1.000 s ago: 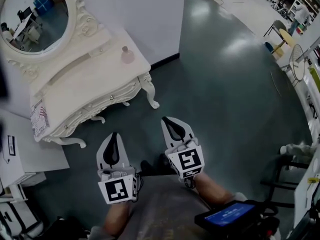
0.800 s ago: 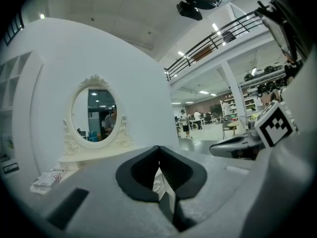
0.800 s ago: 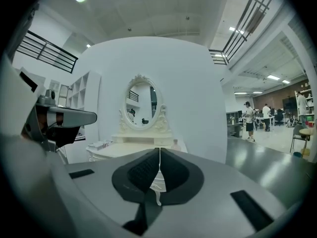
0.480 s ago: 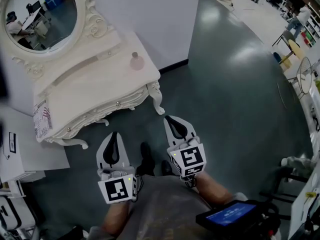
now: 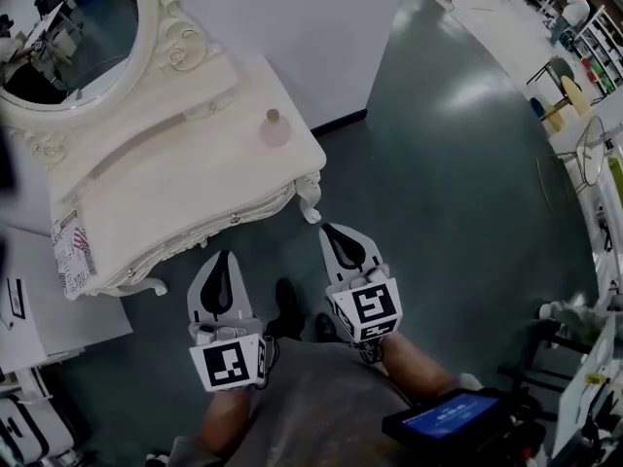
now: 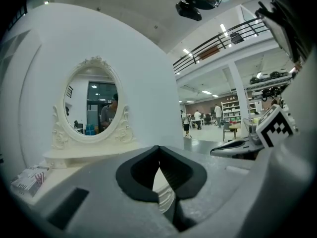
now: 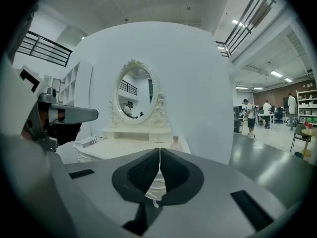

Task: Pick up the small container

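Head view: the container (image 5: 274, 127), a small pinkish bottle, stands upright near the back right corner of the white counter (image 5: 165, 197). It is well apart from the left hand-held gripper (image 5: 224, 259) and the right hand-held gripper (image 5: 332, 233). Both hang side by side over the dark floor (image 5: 438, 193) in front of the counter, each with its jaws closed tip to tip on nothing. The counter carries an oval mirror (image 5: 68, 27) and a leaflet (image 5: 70, 251), and backs onto a white wall (image 5: 292, 27).
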The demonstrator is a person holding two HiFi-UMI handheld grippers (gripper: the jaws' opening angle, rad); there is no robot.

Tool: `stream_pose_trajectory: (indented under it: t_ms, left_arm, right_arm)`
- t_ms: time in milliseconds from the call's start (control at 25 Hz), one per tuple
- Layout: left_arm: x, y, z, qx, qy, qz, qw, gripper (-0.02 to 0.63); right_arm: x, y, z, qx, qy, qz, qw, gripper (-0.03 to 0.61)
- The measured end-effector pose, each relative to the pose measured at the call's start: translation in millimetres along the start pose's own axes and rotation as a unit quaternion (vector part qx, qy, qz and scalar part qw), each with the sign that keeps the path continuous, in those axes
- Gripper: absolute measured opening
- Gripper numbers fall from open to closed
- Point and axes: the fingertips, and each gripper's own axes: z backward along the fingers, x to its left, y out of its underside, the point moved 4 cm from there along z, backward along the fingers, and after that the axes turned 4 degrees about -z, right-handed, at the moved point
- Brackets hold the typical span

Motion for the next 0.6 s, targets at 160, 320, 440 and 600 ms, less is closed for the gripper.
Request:
stream_pose_trajectory:
  t_ms: [160, 320, 440, 600]
  left_arm:
    - [23.9, -5.4, -28.4, -0.008, 0.014, 0.001, 0.9999, 0.015]
    - [47.3, -11.0, -53.0, -0.025, 0.026, 0.003, 0.9994, 0.015]
    - [61.1, -13.2, -69.4, -0.039, 0.036, 0.004, 0.9986, 0.015]
    - [73.9, -17.5, -85.9, -0.055, 0.054, 0.004, 0.997, 0.015]
  right_arm:
    - [-0.4, -15.7, -30.7, -0.003, 0.016, 0.003, 1.0, 0.014]
    - [1.9, -35.0, -58.3, -0.019, 0.031, 0.012, 0.999, 0.014]
    - [2.9, -44.2, -75.1, -0.026, 0.041, 0.019, 0.999, 0.014]
    - [4.7, -54.7, -89.8, -0.036, 0.057, 0.026, 0.997, 0.014]
